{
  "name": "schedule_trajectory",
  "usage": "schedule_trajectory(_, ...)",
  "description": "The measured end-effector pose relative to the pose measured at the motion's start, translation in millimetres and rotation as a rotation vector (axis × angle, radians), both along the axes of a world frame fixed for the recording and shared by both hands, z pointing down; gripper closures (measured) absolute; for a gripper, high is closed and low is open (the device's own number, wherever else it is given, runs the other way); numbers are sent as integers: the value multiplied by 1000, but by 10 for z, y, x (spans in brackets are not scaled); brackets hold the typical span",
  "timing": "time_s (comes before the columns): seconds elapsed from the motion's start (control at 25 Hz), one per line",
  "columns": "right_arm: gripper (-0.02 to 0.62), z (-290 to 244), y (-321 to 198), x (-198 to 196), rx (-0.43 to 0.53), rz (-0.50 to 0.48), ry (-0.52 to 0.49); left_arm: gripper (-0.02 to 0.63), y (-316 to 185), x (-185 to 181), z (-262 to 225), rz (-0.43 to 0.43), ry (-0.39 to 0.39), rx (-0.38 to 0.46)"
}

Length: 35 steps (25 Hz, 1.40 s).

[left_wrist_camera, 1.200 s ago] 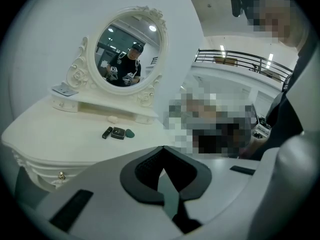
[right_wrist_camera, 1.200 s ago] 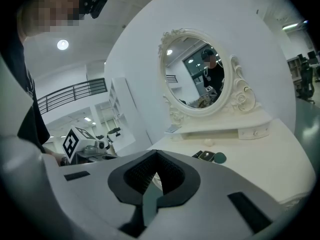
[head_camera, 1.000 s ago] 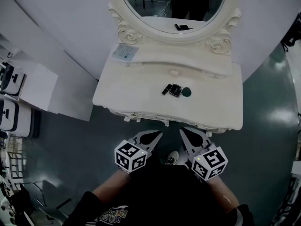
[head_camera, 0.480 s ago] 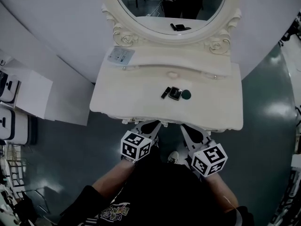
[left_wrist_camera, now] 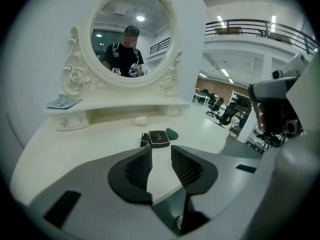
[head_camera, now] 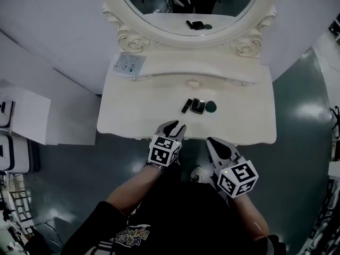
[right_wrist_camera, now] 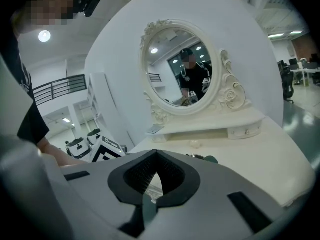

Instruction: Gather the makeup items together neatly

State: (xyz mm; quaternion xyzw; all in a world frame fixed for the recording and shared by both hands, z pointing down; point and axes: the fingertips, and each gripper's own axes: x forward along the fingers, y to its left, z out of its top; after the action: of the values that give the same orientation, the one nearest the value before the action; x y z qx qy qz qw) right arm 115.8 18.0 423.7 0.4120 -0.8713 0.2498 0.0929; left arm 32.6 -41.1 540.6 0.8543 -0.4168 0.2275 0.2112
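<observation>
- Mirror (head_camera: 159,9): top cut off.
- 3 makeup items side by side, mid-table (head_camera: 133,110):
  - black stick (head_camera: 186,105), long axis 1 to 7 o'clock
  - square compact (head_camera: 198,105)
  - green disc (head_camera: 211,106), kind unclear
- My left gripper (head_camera: 176,126): jaws have just been opening, empty; items at 1 o'clock.
- My right gripper (head_camera: 212,142): closed, empty.

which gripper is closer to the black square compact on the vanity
Left. The left gripper, jaws just opening with nothing between them, is over the front edge of the vanity, just short of the compact. The right gripper, shut, hangs off that edge, farther back.
</observation>
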Motion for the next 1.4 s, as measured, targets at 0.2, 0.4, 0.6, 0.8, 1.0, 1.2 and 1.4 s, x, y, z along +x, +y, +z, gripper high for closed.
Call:
schedule_trajectory(0.2, 566, 78, -87, 25, -26, 42, 16, 491, -342, 45, 283, 17, -69, -5)
schedule_trajectory(0.4, 566, 158, -137, 35, -46, 71, 20, 485, -537, 108, 612, 34, -125, -54)
schedule_trajectory(0.6, 566, 218, -166, 47, -70, 97, 26, 484, -701, 108, 790, 42, -170, -79)
schedule_trajectory(0.8, 566, 243, -200, 68, -83, 120, 32, 485, -778, 146, 914, 59, -194, -94)
schedule_trajectory(1.0, 566, 255, -213, 99, -88, 138, 40, 490, -825, 127, 983, 32, -212, -104)
schedule_trajectory(1.2, 566, 254, -214, 103, -90, 141, 41, 512, -831, 102, 971, -9, -186, -108)
schedule_trajectory(1.4, 566, 264, -216, 57, -92, 124, 39, 512, -841, -29, 890, -81, -152, -98)
